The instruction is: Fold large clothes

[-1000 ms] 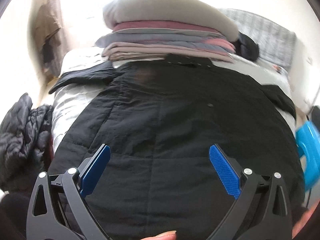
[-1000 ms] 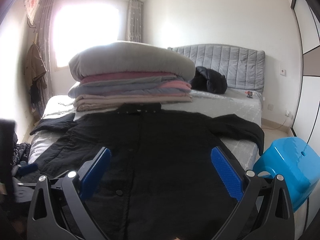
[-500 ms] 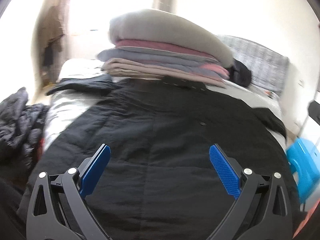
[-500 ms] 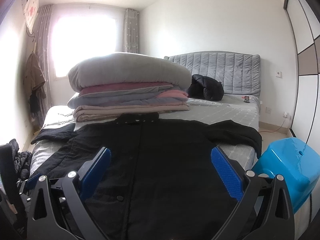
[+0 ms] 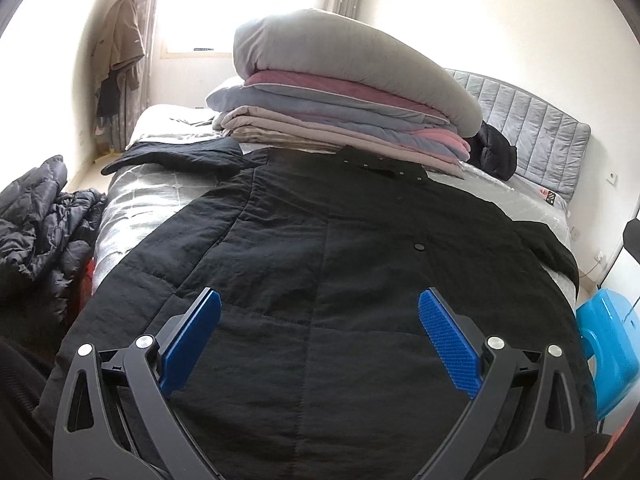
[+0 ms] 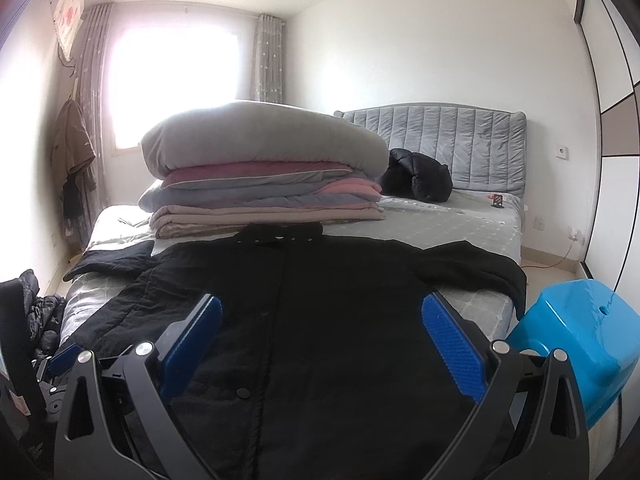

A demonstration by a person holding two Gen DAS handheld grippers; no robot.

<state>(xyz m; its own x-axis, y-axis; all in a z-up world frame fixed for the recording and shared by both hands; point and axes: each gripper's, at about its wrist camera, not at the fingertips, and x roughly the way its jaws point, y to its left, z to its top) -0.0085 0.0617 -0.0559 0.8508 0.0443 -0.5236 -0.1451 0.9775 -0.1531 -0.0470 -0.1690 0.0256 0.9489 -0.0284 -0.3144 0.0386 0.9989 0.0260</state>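
A large black padded coat (image 5: pixel 320 264) lies spread flat, front up, on the bed, collar toward the far side and sleeves out to both sides. It also shows in the right wrist view (image 6: pixel 312 320). My left gripper (image 5: pixel 318 336) is open and empty, above the coat's lower part. My right gripper (image 6: pixel 320 340) is open and empty, held back over the coat's hem. The left gripper also shows at the lower left of the right wrist view (image 6: pixel 60 356).
A stack of folded quilts (image 6: pixel 260 176) sits on the bed (image 6: pixel 460 224) behind the collar. A black jacket (image 6: pixel 416 176) lies by the grey headboard. A blue plastic stool (image 6: pixel 576 336) stands at the right. A dark puffer pile (image 5: pixel 36 224) lies at the left.
Both grippers have pulled back and tilted up from the coat, so more of the room shows. Both stay open and empty. The coat has not moved.
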